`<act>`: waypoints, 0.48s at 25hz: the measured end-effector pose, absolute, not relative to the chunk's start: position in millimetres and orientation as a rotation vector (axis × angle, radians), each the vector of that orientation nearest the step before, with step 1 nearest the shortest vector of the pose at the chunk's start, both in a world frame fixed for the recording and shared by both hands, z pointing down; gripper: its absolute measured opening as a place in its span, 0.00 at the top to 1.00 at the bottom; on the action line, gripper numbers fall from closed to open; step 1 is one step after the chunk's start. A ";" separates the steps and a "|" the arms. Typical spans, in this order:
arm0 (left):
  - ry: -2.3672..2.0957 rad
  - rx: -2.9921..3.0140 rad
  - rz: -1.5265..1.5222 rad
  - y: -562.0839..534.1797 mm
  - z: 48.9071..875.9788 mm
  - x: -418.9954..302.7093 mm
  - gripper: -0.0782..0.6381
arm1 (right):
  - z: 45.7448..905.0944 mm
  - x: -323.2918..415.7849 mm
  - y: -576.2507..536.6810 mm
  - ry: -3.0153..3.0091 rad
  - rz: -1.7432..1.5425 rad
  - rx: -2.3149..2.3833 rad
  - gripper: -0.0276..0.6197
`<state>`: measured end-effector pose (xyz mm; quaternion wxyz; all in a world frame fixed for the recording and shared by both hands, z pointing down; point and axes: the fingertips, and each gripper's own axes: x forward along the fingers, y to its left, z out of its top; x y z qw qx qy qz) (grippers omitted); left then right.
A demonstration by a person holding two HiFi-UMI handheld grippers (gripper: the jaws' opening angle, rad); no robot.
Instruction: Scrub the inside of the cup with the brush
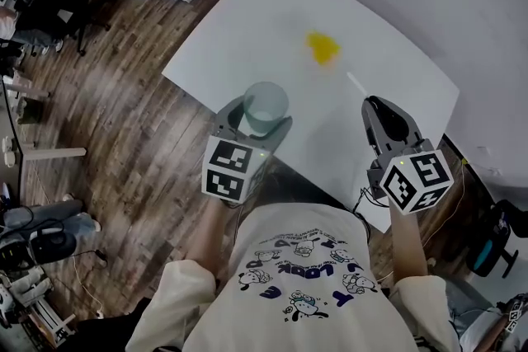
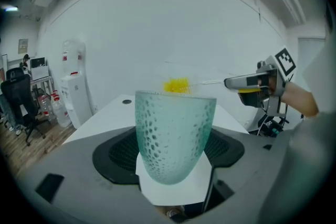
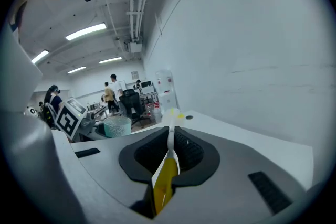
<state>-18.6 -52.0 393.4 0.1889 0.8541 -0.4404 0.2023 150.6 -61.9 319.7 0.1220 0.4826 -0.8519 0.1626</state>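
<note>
white curved table (image 1: 247, 37): upper centre | left gripper (image 1: 261, 121): centre, forearm reaching straight ahead, jaws pinching the base of the upright frosted teal dimpled cup (image 1: 266, 101) over the table's near edge | right gripper (image 1: 379, 113): lower right, aimed up-left, jaws clamped on the yellow-bristled, white-stemmed brush (image 1: 323, 49), bristles outside the cup

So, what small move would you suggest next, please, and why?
Probably swing the right gripper toward the left gripper so the brush brings its yellow head over the cup. The cup is held upright, mouth open, and the bristles are outside it, over the table.
</note>
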 end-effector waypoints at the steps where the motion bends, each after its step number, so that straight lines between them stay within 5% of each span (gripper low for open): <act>1: -1.244 2.397 0.562 -51.8 392.8 -18.3 0.37 | 322.4 149.0 -61.9 -2.484 0.471 1.430 0.89; 12: -1.239 2.372 0.500 -44.9 393.3 -5.3 0.37 | 346.8 138.7 -53.5 -2.435 0.486 1.567 0.89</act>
